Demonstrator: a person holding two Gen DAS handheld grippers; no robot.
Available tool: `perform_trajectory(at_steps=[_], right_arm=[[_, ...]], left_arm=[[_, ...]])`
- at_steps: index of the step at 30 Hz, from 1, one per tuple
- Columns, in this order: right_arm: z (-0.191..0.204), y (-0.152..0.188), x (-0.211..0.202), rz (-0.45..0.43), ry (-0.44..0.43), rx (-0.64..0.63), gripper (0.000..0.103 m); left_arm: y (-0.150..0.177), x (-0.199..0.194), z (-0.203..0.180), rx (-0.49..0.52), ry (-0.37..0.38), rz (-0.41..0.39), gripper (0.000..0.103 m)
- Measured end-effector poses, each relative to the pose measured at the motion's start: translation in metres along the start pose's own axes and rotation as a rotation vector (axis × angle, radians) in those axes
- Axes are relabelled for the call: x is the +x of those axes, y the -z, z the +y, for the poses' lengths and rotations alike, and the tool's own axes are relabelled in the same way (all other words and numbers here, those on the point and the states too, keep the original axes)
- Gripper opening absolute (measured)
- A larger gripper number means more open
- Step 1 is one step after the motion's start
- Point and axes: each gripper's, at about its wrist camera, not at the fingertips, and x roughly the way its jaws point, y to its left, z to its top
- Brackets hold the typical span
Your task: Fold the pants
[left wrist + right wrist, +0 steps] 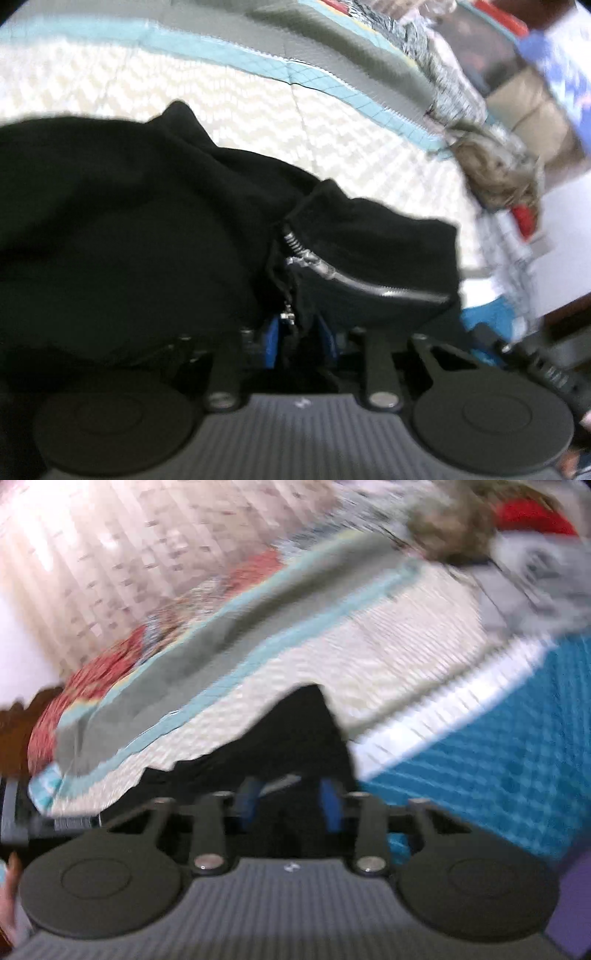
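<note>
Cream quilted bedspread point(258, 122) — teal border, blue blanket point(498, 746), red patterned pillow point(85, 679)

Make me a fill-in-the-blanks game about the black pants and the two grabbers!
1. The pants are the color ____.
2. The shiny metal thing on the pants is a ____, seen by the left gripper.
3. The right gripper pinches the pants between ____ finger pads.
4. The pants hang over a cream ____ with a light blue border.

Missing words: black; zipper; blue; quilt
</note>
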Motion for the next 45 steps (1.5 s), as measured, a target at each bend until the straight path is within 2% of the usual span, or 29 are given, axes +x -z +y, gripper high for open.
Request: perform_trajectory(at_steps=[2, 4, 8, 10, 12, 15, 18, 21, 25, 28, 33, 37, 45], right_arm=[[-0.007, 0.007, 0.010, 0.050, 0.025, 0.006, 0.023], [-0.007, 0.015, 0.025, 0.101, 0.094, -0.052, 0.012], [0.001, 0.012, 0.024, 0.105, 0.109, -0.072, 0.012], [0.006, 0.009, 0.017, 0.094, 0.104, -0.072, 0.017], [0.007, 0.012, 0.006, 0.057, 0.091, -0.075, 0.018], [0.023, 0.015, -0.009, 0.012, 0.066, -0.146, 0.018], [0.043, 0.021, -0.005, 0.030, 0.020, -0.194, 0.019], [0.068, 0.032, 0.008, 0.090, -0.038, -0.244, 0.019], [0.107, 0.049, 0.032, 0.182, -0.088, -0.344, 0.022], [0.139, 0.061, 0.046, 0.247, -0.119, -0.403, 0.030], [0.176, 0.075, 0.058, 0.301, -0.164, -0.453, 0.030], [0.185, 0.085, 0.061, 0.330, -0.154, -0.476, 0.030], [0.173, 0.080, 0.056, 0.308, -0.088, -0.374, 0.031]], left_arm=[[0.010, -0.005, -0.006, 0.026, -0.037, -0.010, 0.020], [0.018, -0.005, -0.002, 0.011, -0.061, -0.009, 0.022], [0.014, -0.005, 0.015, -0.108, -0.006, 0.004, 0.027], [0.013, -0.015, 0.017, -0.124, 0.006, -0.005, 0.034], [0.015, -0.030, 0.014, -0.090, -0.024, -0.044, 0.037], [0.026, -0.060, 0.021, -0.051, -0.003, -0.106, 0.037], [0.043, -0.089, 0.035, -0.037, 0.013, -0.147, 0.037], [0.061, -0.113, 0.054, -0.066, -0.029, -0.184, 0.039], [0.073, -0.130, 0.073, -0.106, -0.166, -0.216, 0.039], [0.078, -0.139, 0.083, -0.142, -0.216, -0.236, 0.039], [0.084, -0.145, 0.095, -0.135, -0.291, -0.264, 0.039], [0.089, -0.147, 0.101, -0.106, -0.320, -0.268, 0.039], [0.095, -0.143, 0.096, -0.062, -0.335, -0.266, 0.040]])
